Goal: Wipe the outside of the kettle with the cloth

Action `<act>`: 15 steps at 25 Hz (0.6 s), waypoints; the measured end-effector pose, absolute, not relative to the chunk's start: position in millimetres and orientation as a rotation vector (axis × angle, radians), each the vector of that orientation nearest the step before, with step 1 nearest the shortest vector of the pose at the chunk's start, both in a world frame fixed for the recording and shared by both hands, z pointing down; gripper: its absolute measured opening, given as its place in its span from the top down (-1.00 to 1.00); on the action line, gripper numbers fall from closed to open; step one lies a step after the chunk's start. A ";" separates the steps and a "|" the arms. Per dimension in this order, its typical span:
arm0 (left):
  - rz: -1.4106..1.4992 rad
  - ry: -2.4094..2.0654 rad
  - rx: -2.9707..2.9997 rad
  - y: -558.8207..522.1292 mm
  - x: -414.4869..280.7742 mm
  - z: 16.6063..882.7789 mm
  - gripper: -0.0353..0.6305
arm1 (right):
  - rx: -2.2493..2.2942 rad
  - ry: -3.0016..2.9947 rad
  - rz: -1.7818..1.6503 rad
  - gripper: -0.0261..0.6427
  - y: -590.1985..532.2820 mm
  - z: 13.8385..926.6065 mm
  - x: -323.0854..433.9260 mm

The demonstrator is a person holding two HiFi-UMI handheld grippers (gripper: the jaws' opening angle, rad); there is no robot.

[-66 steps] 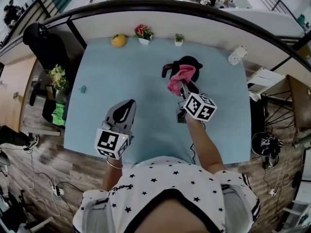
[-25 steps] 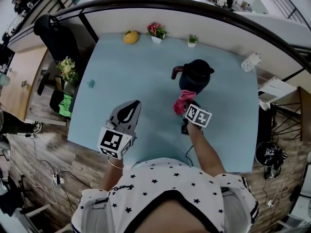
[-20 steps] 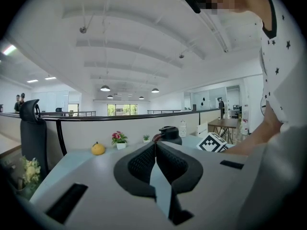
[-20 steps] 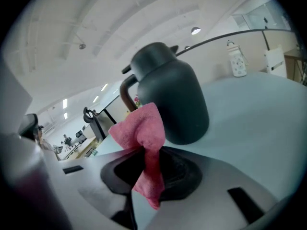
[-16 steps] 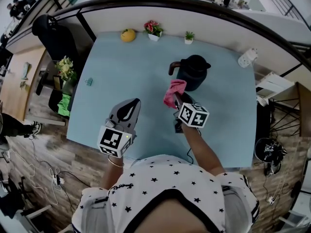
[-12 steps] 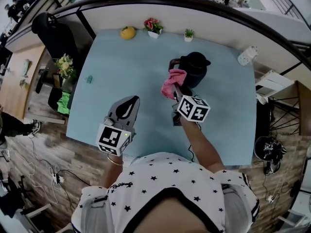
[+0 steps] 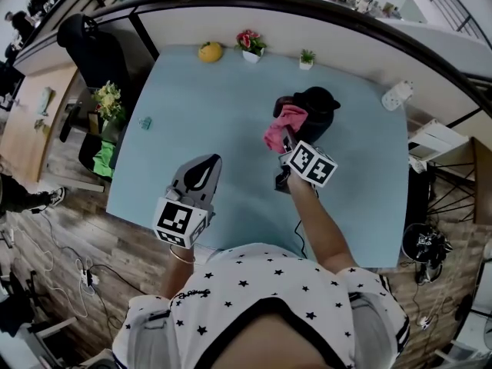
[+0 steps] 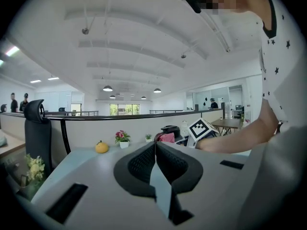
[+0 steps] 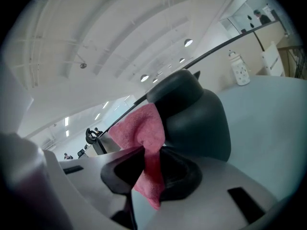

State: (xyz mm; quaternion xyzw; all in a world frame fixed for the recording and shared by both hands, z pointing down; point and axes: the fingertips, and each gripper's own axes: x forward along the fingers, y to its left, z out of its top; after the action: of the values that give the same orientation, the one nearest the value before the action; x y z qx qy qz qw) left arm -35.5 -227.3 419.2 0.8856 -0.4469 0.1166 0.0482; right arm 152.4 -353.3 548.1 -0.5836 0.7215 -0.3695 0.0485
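A black kettle stands on the light blue table, toward its far right. My right gripper is shut on a pink cloth, which is pressed against the kettle's left side near the handle. In the right gripper view the pink cloth hangs from the jaws against the kettle. My left gripper is shut with nothing in it and hovers over the table's near left part, apart from the kettle. From the left gripper view the kettle and cloth are small and distant.
Along the table's far edge sit a yellow fruit-like object, a pot of pink flowers and a small green plant. A white power strip lies at the far right corner. A small teal object lies at the left.
My right gripper has carried the pink cloth over the kettle's near and left side, up from lower down to the handle area. The left gripper has stayed where it was.
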 end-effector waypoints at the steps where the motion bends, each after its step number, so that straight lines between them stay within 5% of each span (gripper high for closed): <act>1: 0.357 -1.362 2.698 -228.1 -35.5 419.8 0.80 | -1.788 2.195 -1.143 0.67 -352.5 553.6 153.0; 15: 0.397 -1.360 2.675 -237.9 -35.4 427.3 0.80 | -1.806 2.143 -1.405 0.67 -343.7 623.4 146.8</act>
State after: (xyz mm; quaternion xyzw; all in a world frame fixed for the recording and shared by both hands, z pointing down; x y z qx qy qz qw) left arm -35.4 -237.9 427.3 0.8822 -0.4486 0.1309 0.0574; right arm 146.8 -343.7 623.4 -0.5762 0.6836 -0.4480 0.0034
